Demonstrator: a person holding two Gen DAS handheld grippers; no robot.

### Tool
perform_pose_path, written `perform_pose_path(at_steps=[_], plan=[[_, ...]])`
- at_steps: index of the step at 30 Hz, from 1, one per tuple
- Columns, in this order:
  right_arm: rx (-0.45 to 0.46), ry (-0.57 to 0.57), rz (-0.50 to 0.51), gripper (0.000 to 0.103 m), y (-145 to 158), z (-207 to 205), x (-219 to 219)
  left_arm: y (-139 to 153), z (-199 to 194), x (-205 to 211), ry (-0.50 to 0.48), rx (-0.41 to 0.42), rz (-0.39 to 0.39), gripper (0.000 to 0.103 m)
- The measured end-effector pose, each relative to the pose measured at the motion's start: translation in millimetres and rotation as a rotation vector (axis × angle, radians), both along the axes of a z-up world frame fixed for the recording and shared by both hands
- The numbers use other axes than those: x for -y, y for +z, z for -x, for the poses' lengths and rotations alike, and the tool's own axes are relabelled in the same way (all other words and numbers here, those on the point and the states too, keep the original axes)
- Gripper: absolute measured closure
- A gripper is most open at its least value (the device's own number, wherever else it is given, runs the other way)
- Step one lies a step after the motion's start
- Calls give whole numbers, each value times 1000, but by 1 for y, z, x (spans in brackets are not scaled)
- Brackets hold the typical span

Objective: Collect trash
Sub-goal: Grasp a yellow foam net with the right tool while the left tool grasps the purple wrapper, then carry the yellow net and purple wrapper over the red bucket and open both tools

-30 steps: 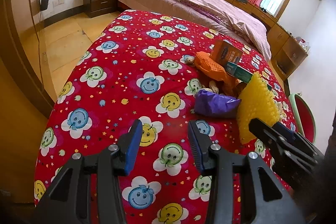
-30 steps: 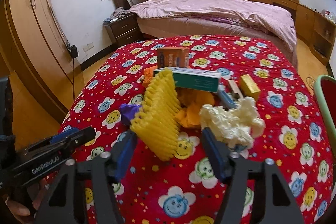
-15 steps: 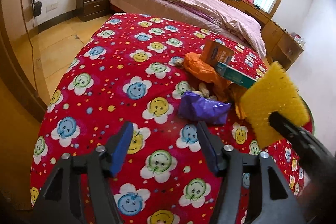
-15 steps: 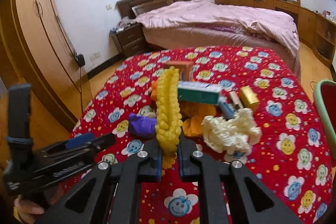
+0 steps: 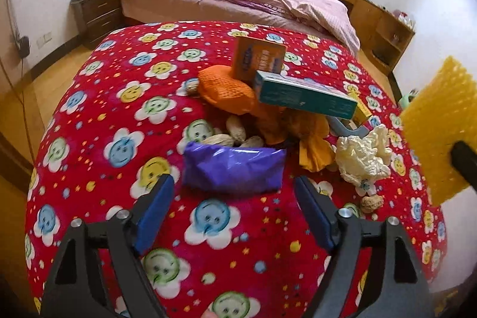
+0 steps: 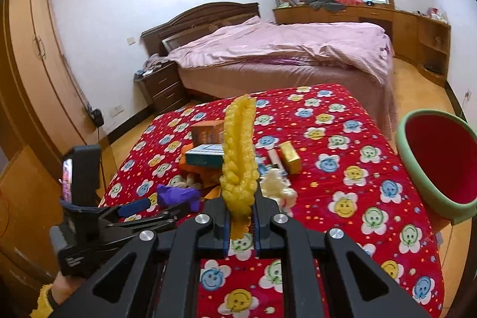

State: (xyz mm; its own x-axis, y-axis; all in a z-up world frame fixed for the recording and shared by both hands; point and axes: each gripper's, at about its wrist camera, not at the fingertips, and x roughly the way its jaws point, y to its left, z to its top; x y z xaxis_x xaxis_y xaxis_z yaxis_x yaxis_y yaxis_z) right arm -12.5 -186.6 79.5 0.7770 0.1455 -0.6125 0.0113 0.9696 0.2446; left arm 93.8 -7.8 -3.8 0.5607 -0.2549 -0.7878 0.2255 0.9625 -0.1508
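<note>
1. Trash heaped on a red smiley-flower tablecloth, just ahead of both grippers.
2. Yellow foam net sleeve pinched at its lower end by the right gripper, pads pressed together on it, sleeve standing upright and lifted clear of the cloth.
3. Same sleeve seen at the right edge of the left wrist view, above the cloth and to the right of the heap.
4. Left gripper with jaws opening, spread wide, nothing between the pads; blue pads on either side of bare cloth.
5. Purple plastic bag just beyond the left gripper's fingertips, lying flat, not touched.
6. Peanuts in shells directly behind the purple bag; one loose peanut near the left gripper's right finger.
7. Orange foam net farther ahead, with an orange carton standing behind it and a teal carton lying tilted across the heap.
8. Crumpled white paper ahead and to the right of the left gripper, beside a crumpled orange wrapper.
9. Small gold box ahead and right of the right gripper, beyond the white paper.
10. Green-rimmed red basin well to the right of the right gripper, past the table's edge.
11. Bed with pink cover far beyond the table.
</note>
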Motion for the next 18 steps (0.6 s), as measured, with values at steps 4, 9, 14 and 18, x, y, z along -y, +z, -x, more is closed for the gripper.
perform_pose_path(at_steps=[4, 9, 14, 18], plan=[[-2, -23, -15, 90, -1, 3, 13, -6, -6, 7, 16, 3, -46, 18], [-2, -45, -24, 90, -1, 5, 26, -14, -14, 5, 29, -23, -51, 18], [3, -69, -33, 90, -2, 10, 38, -17, -15, 2, 59, -14, -46, 21], [9, -87, -47, 90, -2, 14, 44, -17, -13, 6, 47, 6, -65, 28]])
